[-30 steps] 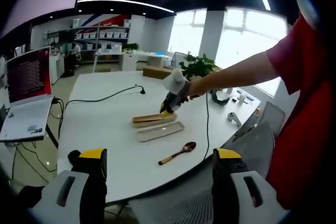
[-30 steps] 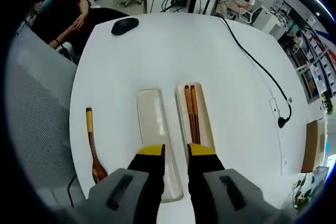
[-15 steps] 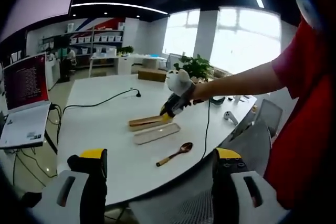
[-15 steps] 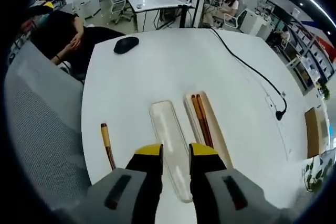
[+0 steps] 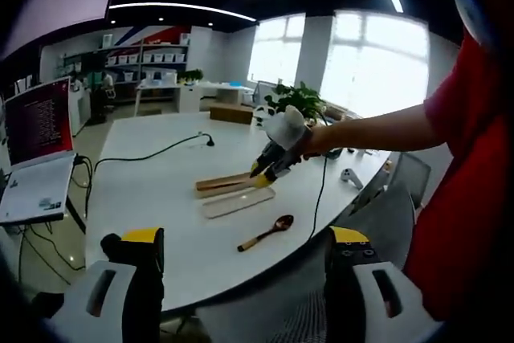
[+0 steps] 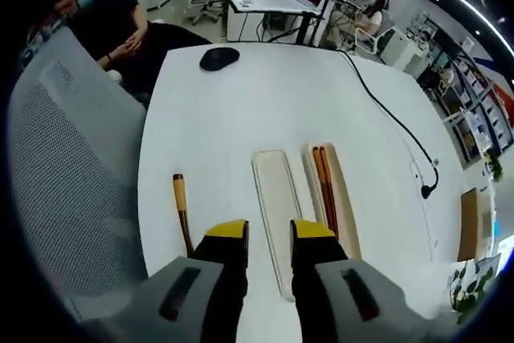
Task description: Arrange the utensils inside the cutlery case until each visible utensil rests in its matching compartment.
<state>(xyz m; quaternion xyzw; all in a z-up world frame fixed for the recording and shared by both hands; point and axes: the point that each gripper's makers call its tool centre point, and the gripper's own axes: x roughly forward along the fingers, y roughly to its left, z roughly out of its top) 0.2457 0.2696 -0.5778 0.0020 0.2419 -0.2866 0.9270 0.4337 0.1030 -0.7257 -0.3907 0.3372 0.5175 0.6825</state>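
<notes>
Round white table (image 6: 265, 102); near its edge nearest the person, three long items side by side, roughly parallel, long axes pointing away from right gripper (image 6: 270, 230). Wooden case half (image 6: 337, 198) holding brown chopsticks (image 6: 325, 186), touching; pale flat lid or tray (image 6: 277, 198) just beside it, nothing in it; wooden spoon (image 6: 181, 206) apart on the far side of the tray, toward the chair, handle end with lighter tip away from gripper, bowl hidden behind the gripper body. Right gripper empty, jaws a little apart, hovering above the tray's near end; spoon lies off to its left side. Left gripper (image 5: 241, 238) wide apart, holding nothing, held back beyond the table edge, well apart from everything. Right clearly nearer. Likely next: shift sideways to spoon, grasp across the slim handle. Spoon smooth, glossy, rounded bowl (image 5: 284, 221); chopsticks thin, straight; tray shallow, round-cornered.
</notes>
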